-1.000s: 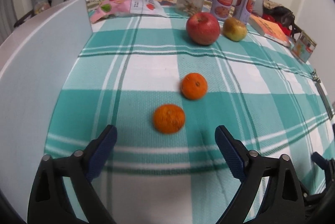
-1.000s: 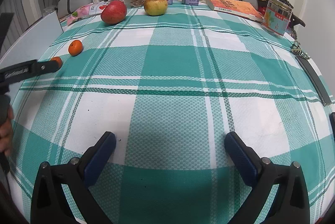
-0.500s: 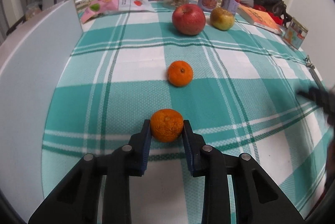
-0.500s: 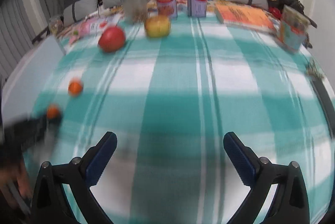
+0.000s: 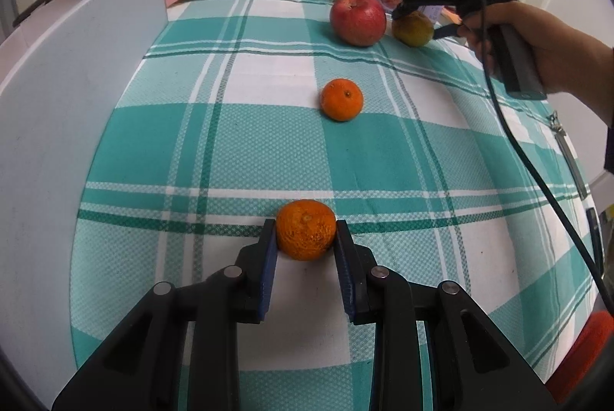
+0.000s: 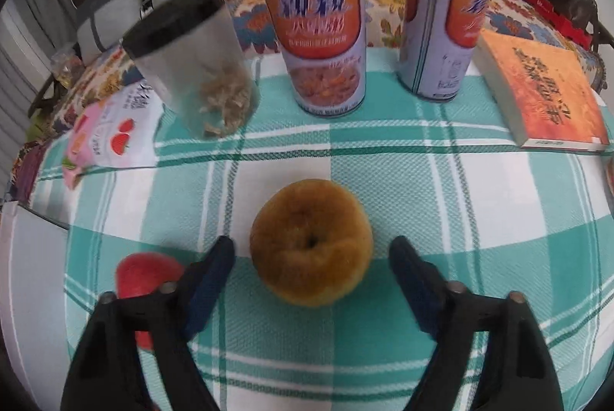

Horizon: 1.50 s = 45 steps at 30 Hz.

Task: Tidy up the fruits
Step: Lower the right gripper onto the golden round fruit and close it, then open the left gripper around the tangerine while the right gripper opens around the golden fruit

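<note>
Dimpled orange mandarin (image 5: 306, 230) pinched between left gripper (image 5: 306, 238) fingers (image 5: 268, 250).

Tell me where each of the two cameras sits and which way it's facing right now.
Left wrist: on the left gripper, low over the checked cloth, looking along fingers shut on the near mandarin; the person's right hand shows.
Right wrist: on the open right gripper, facing the cans, fingers either side of the yellow apple.
Shared: yellow apple, red apple.
</note>
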Motion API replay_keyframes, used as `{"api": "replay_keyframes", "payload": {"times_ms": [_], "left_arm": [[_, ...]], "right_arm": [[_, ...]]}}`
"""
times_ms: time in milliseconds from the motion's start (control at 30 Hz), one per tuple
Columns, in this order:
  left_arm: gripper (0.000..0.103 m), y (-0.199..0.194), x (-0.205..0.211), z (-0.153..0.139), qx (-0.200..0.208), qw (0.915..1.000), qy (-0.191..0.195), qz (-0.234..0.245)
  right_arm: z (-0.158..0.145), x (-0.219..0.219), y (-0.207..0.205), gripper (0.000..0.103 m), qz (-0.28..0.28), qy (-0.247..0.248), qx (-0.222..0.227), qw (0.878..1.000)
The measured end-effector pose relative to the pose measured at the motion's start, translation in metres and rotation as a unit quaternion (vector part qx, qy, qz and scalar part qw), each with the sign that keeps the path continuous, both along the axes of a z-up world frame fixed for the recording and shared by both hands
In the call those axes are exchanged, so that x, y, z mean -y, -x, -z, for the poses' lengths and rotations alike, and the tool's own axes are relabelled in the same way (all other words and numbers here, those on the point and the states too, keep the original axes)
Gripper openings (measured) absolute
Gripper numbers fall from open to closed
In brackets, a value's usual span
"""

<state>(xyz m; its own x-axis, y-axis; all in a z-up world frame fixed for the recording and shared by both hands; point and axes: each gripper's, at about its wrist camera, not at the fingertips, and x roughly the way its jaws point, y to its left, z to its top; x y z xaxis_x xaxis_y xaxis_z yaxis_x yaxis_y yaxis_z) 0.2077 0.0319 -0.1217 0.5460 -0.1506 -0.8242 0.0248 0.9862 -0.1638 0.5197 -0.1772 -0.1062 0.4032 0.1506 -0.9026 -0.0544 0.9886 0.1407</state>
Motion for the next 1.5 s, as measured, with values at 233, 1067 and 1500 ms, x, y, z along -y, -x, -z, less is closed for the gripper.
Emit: {"api": "replay_keyframes", "payload": {"times_ms": [233,1067,1500], "left_arm": [[0.028,0.003,-0.001,-0.004,0.0,1.0,0.0,0.005],[0.079,0.116,0.016,-0.004,-0.003,1.0,-0.003,0.008],[0.086,0.126,0.032,0.011,-0.012,0.9978,-0.062,0.019]], "right_arm": [[-0.007,0.019,0.025,0.065,-0.01,-0.019,-0.001,1.0],[-0.007,0.036,0.411,0.091,-0.038,-0.043,0.05,0.997],[0.02,0.032,0.443,0.094,-0.036,0.042,0.062,0.997]]}}
